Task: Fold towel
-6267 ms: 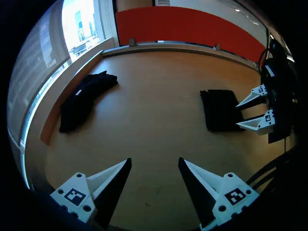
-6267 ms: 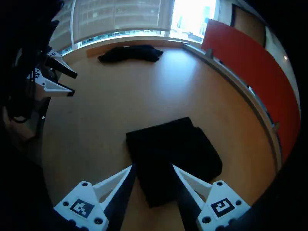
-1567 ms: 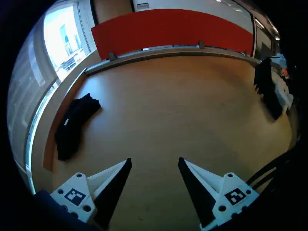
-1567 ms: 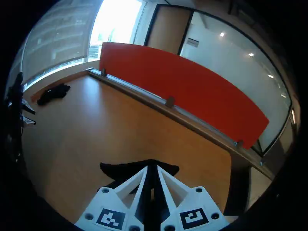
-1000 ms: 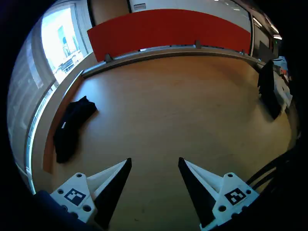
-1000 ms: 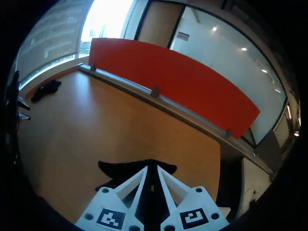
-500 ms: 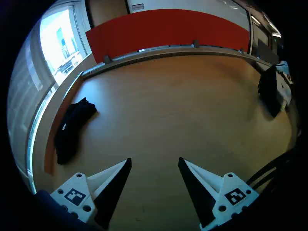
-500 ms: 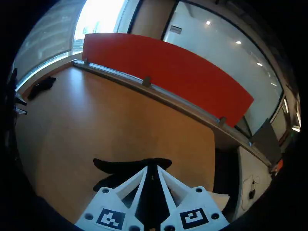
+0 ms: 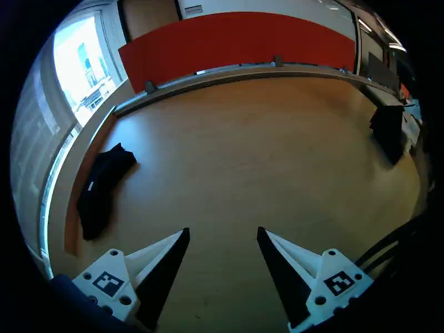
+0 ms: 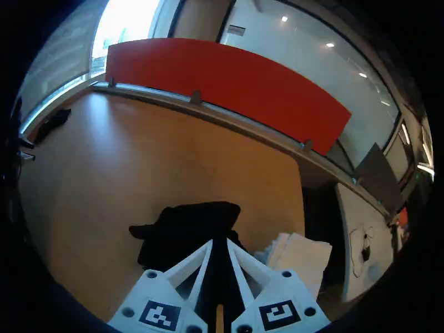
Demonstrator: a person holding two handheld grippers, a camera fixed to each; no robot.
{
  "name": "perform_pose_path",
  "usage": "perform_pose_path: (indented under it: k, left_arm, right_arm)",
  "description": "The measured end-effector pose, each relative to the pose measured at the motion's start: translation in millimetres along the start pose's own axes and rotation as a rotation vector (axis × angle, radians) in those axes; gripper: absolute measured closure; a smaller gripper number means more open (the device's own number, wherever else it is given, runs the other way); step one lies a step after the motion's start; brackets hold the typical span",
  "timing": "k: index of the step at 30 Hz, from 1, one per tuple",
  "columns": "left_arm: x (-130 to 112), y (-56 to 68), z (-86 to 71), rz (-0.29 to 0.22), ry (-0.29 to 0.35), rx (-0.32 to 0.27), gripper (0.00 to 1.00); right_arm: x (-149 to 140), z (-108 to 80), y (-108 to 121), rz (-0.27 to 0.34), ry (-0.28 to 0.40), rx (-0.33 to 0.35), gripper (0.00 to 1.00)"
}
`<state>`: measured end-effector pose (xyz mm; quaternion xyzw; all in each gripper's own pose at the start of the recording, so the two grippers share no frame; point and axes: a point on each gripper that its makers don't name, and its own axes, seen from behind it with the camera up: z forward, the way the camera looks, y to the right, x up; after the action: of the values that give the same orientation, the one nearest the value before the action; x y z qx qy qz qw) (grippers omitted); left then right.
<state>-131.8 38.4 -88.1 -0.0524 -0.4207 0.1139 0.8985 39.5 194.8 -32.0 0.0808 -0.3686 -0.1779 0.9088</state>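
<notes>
My right claw point(image 10: 219, 241) is pinched closed on the dark towel point(image 10: 186, 230), both fingers pressing a bunched part of it. The cloth gathers in a compact lump at the counter point(image 10: 139, 150) near its right end; I cannot tell whether it touches the wood. Just beside it lies a white stack point(image 10: 297, 258) of what look like folded sheets or cloths. I judge that I hold the towel here to set it down by that stack as finished work. In the left gripper view the towel point(image 9: 387, 130) is a dark shape at the counter's far edge. My left claw point(image 9: 222, 230) stands wide open over bare wood, gripping nothing, since one grip is enough for carrying. A dark heap point(image 9: 102, 188) lies by the window side, well apart, probably cloth waiting to be folded.
</notes>
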Motion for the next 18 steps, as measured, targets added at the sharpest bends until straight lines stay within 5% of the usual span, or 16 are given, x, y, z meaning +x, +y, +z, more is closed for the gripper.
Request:
perform_pose_path:
  k: [18]
  left_arm:
    - [0.7, -3.2, -3.8, 0.013, 0.003, 0.003, 0.1]
  right_arm:
    - [-70.2, 2.0, -1.2, 0.07, -0.089, -0.031, 0.98]
